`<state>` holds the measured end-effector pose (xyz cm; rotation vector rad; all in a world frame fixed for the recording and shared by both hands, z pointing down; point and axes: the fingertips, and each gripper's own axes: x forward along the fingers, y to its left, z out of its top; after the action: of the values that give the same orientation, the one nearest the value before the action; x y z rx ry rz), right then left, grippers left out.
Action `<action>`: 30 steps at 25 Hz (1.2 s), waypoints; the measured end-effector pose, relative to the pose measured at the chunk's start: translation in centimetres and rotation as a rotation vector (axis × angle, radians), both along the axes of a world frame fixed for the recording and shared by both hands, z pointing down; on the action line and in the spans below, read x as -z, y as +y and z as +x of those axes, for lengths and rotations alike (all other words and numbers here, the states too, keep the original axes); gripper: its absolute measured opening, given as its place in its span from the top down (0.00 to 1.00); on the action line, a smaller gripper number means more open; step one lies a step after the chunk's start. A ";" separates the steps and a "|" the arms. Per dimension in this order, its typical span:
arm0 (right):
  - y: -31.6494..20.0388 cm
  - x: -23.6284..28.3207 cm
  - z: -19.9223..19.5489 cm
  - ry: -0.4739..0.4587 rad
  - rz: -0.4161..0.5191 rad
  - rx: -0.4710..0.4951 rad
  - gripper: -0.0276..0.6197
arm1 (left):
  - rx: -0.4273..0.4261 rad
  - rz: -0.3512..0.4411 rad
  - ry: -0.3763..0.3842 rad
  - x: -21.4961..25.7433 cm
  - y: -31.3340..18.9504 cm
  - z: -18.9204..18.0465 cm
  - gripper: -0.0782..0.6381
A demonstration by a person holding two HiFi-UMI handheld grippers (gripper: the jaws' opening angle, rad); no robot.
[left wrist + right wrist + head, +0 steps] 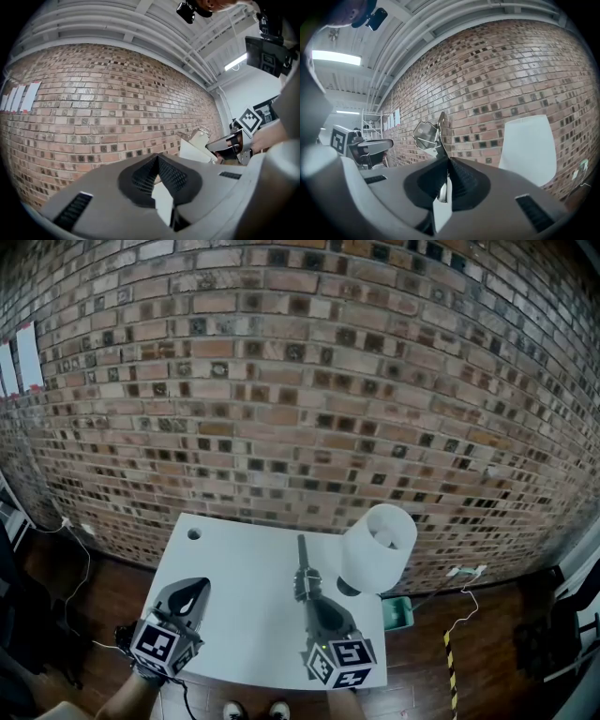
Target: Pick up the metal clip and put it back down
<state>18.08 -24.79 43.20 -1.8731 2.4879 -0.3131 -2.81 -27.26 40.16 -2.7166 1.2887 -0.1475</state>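
Note:
The metal clip (303, 563) is held above the white table (239, 568), and my right gripper (310, 597) is shut on its near end. In the right gripper view the clip (426, 134) sticks up and forward out of the shut right gripper (448, 162), its shiny folded plate tilted left. My left gripper (199, 587) hovers over the table's left part with its tips together and nothing between them. The left gripper (158, 157) points level at the brick wall. From there I see the right gripper (230, 144) at the right with the clip (200, 134) in front of it.
A white lampshade-like cone (377, 547) stands on the table's right side, close to the clip's right. It also appears in the right gripper view as the white cone (528, 149). A round hole (194, 533) is in the table's far left corner. A teal box (397, 612) sits on the floor. The brick wall (300, 381) is behind.

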 end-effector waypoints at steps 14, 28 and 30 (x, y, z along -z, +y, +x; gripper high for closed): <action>0.1 0.4 -0.3 0.006 0.006 0.001 0.96 | 0.034 0.015 0.090 0.7 -0.8 -0.7 0.87; 0.0 -0.1 -0.5 0.028 -0.004 0.005 0.96 | 0.041 0.006 0.087 0.4 -0.8 -0.7 0.87; 0.0 -0.5 -0.7 0.046 -0.011 0.011 0.96 | 0.044 0.002 0.085 0.3 -0.8 -0.9 0.87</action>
<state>17.36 -24.81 43.66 -1.8927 2.5316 -0.2876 -3.68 -28.04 39.90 -2.7211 1.3715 -0.0352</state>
